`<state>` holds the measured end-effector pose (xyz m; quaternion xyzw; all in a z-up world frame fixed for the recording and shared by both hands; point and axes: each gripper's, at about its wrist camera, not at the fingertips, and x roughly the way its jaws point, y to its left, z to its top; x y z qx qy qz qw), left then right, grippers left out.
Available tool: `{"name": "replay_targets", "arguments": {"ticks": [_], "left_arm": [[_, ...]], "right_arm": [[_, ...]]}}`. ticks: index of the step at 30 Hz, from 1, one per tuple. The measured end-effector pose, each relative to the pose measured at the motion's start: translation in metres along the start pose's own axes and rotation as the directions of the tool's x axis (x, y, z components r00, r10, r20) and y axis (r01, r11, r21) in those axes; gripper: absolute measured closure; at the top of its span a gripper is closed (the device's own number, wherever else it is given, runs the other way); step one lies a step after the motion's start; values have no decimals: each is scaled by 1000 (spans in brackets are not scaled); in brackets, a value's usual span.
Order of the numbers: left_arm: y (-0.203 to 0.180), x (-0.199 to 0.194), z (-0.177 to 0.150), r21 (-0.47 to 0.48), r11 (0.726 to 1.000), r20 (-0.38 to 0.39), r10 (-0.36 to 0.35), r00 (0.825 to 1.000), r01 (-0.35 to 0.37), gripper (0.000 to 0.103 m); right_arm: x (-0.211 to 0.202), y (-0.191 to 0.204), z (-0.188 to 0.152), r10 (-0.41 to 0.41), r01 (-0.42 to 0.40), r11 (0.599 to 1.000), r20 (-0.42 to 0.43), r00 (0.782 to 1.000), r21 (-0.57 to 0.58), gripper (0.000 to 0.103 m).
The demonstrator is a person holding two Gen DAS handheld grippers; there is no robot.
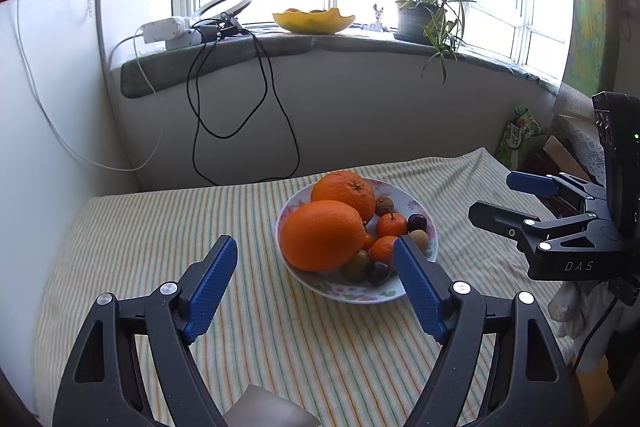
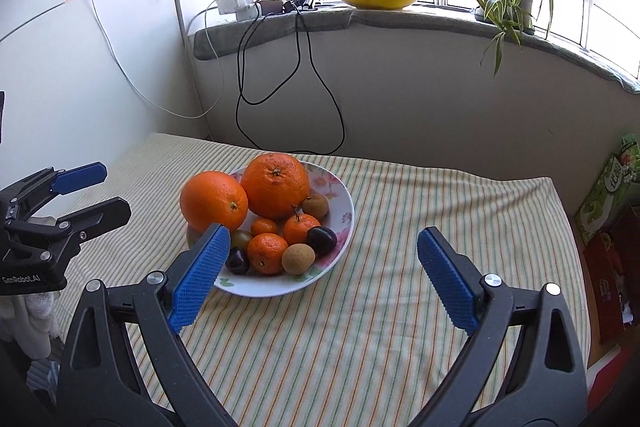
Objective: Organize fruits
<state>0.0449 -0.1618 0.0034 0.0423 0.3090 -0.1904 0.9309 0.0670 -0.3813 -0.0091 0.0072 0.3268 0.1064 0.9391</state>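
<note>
Right wrist view: plate [image 2: 344,223] of heaped fruit on striped cloth [image 2: 400,307]. Right gripper [image 2: 324,279] and left gripper [image 1: 316,283] both gape empty, short of it. Risk: nudging big orange [image 2: 214,201] at rim rolls it off.

Floral plate [image 2: 344,205] on striped cloth, heaped with two big oranges [image 2: 214,201], small mandarins [image 2: 267,253], dark cherries [image 2: 321,240]

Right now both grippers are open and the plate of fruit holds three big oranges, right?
Not quite: the plate holds two big oranges, as the right wrist view shows. Both the left gripper and right gripper are open.
</note>
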Motion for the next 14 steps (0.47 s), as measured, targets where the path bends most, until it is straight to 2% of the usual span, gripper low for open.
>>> {"name": "replay_targets", "arguments": {"ticks": [14], "left_arm": [[3, -5, 0, 23, 1000, 31, 1, 1000, -2, 23]], "right_arm": [[4, -3, -1, -2, 2, 1000, -5, 1000, 9, 6]]}}
